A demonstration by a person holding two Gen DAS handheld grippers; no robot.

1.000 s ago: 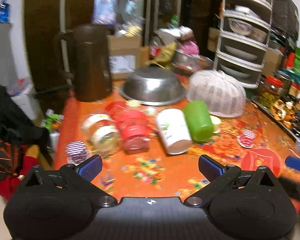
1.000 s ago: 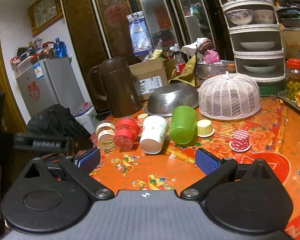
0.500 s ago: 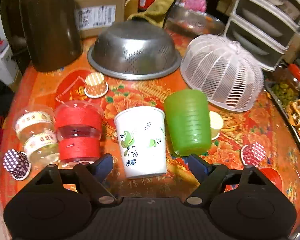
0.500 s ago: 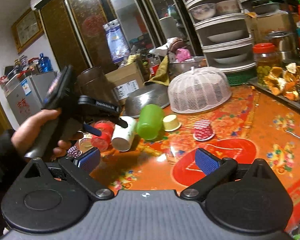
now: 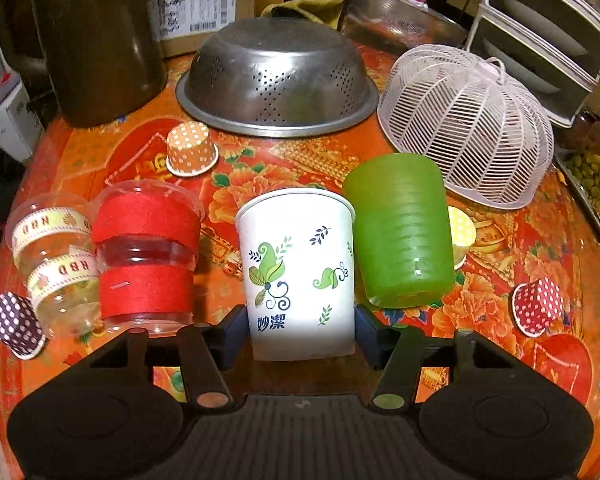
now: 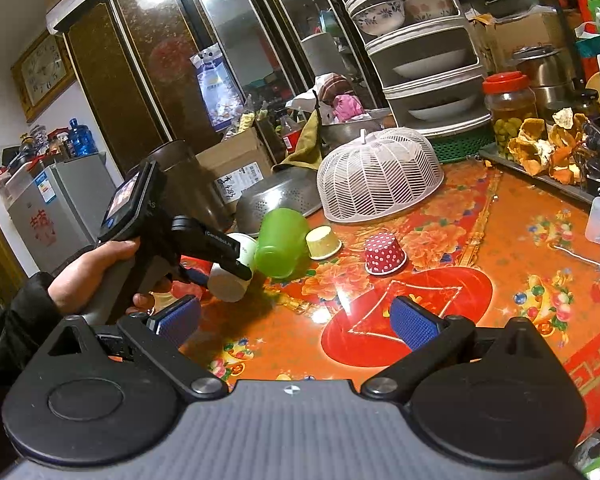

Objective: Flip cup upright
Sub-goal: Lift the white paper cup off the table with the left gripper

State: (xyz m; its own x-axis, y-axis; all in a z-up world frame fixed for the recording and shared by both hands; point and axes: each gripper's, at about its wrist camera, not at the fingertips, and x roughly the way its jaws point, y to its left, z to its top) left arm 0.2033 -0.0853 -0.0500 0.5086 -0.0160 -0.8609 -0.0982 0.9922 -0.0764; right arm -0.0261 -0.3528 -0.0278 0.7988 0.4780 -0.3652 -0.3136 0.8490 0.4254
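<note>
My left tool [image 5: 300, 334] is sitting with its two blue pads on either side of the white paper cup [image 5: 298, 272], which is lying on its side on the orange floral surface [image 5: 260, 184] with its base toward me and its rim pointing away. The pads are pressing right against the cup's sides near the base, so I am reading it as closed on the cup. The green plastic cup [image 5: 400, 232] is lying just beside it on the right, touching it, and the red-banded clear cup [image 5: 146, 260] is lying near it on the left. My right tool [image 6: 296, 322] is hovering over the red medallion printed on the surface, jaws spread wide and holding nothing, well apart from the white paper cup, which is showing off to its left under the hand [image 6: 96, 272] gripping the left tool.
</note>
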